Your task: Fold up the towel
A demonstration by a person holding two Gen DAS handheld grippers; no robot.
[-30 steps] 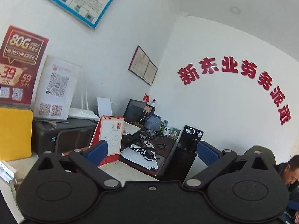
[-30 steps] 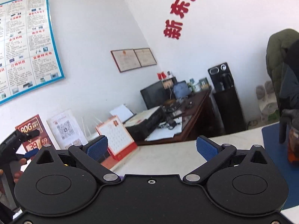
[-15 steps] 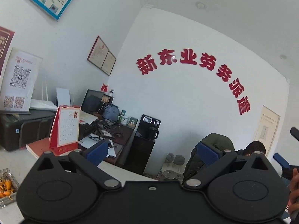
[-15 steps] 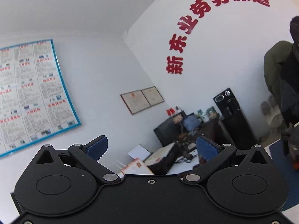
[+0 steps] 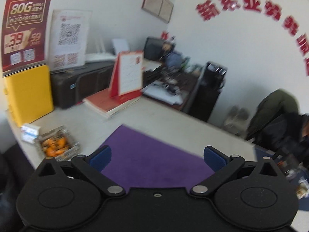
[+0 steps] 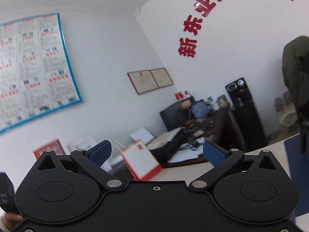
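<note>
While the left tool [image 5: 157, 155] is held wide open and empty, the purple towel [image 5: 152, 154] is seen flat on the worktop [image 5: 173, 119] just beyond and below its blue pads. Right tool [image 6: 156, 152] is likewise spread open, gripping nothing; no towel shows in its view.

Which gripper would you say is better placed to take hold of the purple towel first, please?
Left, probably. The left gripper is open and aimed down at the purple towel lying flat on the table. The right gripper, also open, points up at the room with no towel between its fingers.
</note>
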